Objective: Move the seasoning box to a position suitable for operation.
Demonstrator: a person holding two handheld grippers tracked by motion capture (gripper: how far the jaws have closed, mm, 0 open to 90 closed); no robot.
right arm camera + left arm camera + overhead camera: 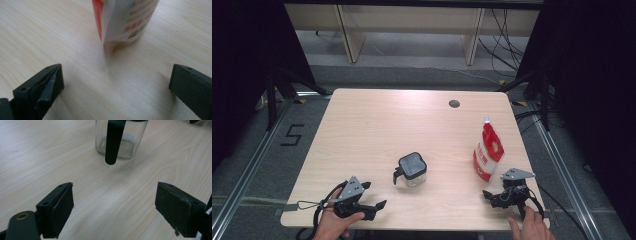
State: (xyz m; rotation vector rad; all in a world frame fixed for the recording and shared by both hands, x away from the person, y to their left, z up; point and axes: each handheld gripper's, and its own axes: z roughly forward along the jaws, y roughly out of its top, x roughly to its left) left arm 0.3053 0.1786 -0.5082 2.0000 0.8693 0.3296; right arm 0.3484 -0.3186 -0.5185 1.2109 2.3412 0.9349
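A square glass jar [413, 170] with a black lid and a black handle stands near the middle front of the wooden table [377, 125]. My left gripper [374, 197] rests at the front left, open, nothing between its jaws. In the left gripper view the jar [120, 142] stands just ahead, its handle [113, 141] pointing toward me. A red and white stand-up pouch [488, 151] with a white spout is at the right. My right gripper [493, 196] sits just in front of it, open and empty. The pouch's base [125, 20] shows close ahead in the right gripper view.
A round cable hole [454, 104] sits near the table's far edge. Beyond the table stand wooden furniture legs, with cables on the floor. Black frames flank both sides. A floor marking "5" [292, 135] lies at the left.
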